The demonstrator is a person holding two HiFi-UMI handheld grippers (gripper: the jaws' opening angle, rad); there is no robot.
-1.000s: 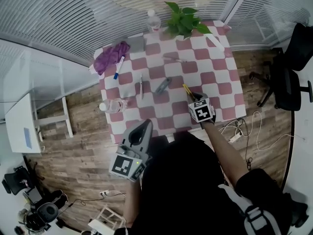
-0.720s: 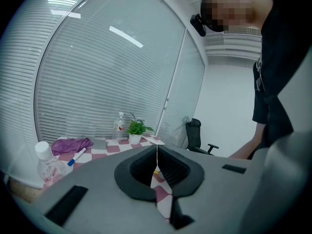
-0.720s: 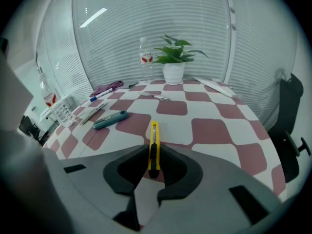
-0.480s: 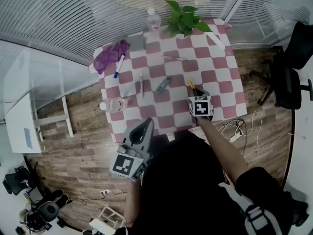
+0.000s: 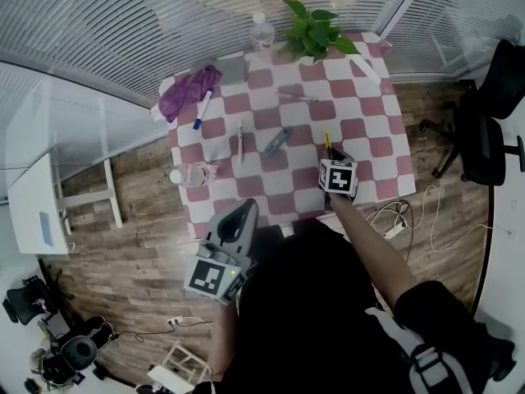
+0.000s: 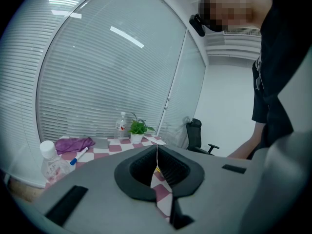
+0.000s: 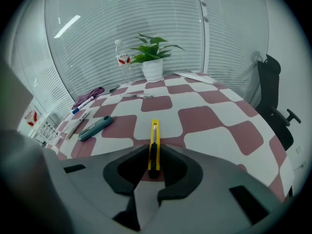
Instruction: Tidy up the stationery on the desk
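**Yellow utility knife pinched on edge in the right gripper, over the right side of the tabletop**

The yellow utility knife (image 7: 154, 143) looks light, stiff and slick-sided, with a blade end best kept pointing away. The right gripper (image 7: 153, 164) has its fingers (image 7: 125, 174) closed narrowly on the knife's rear end. The long front overhangs and might pivot, so a hold nearer the middle would likely be steadier. Left of it in the right gripper view lie a teal case (image 7: 96, 127) and a white pen (image 7: 77, 123), with a thin pen (image 7: 137, 96) further up. A blue-capped marker (image 5: 200, 111) touches a purple cloth (image 5: 187, 91) at the tabletop (image 5: 369, 130)'s upper left. A potted plant (image 5: 312, 29) and an upright bottle (image 5: 262, 31) stand at the top edge, and another bottle (image 5: 190, 175) sits at the left edge. Nothing stands just ahead of the knife. The left gripper (image 6: 157, 165) is fully closed on nothing, off the tabletop at lower left of the head view.
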